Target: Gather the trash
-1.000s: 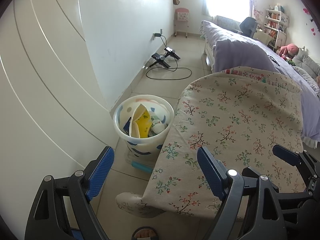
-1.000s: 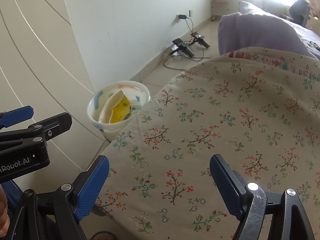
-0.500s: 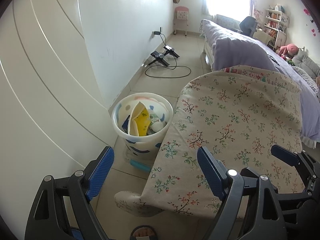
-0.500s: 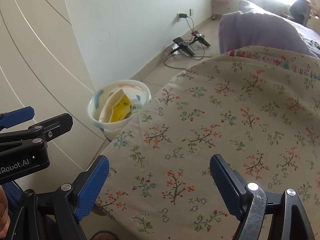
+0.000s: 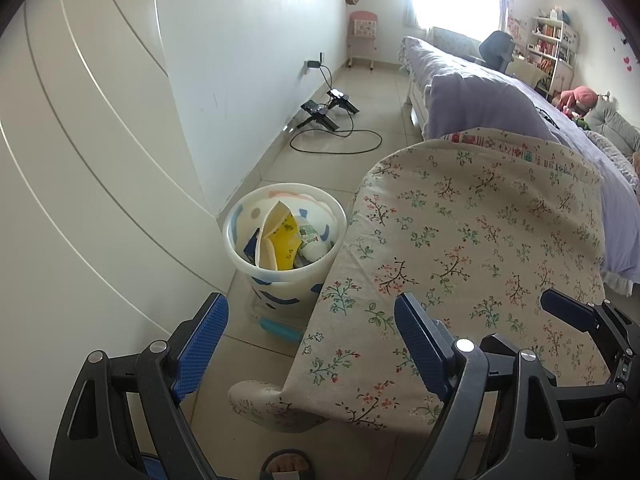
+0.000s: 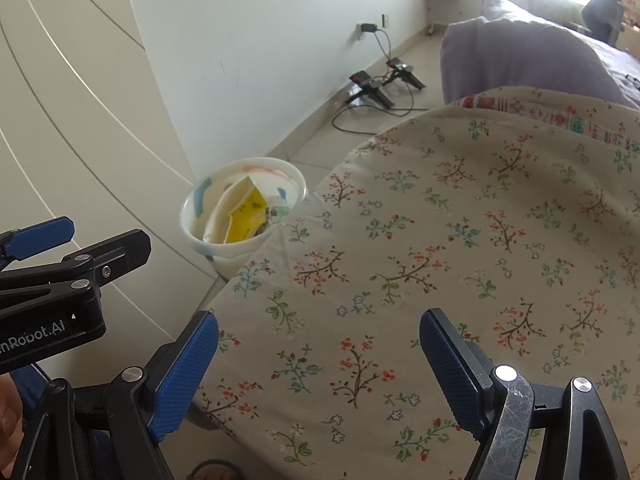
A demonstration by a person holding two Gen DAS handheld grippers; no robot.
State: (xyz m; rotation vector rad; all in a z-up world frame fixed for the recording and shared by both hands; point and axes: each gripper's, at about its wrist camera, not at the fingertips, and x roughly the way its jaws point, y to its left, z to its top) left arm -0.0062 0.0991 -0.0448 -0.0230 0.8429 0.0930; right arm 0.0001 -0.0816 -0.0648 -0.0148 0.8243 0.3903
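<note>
Bedroom floor [image 5: 384, 112] — one bin [image 5: 285, 240]; two empty hand-held grippers [image 5: 310, 330] [image 6: 318, 354]

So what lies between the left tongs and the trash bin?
In the left wrist view, bare floor tile and a small teal object on the floor at the bin's base separate the open left tongs from the trash bin.

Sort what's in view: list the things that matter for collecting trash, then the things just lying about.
For the job:
trash bin, holding a yellow wrapper
left gripper, open
right gripper, open

Lying about:
floral tablecloth
chargers and cable
bed
pink chair
</note>
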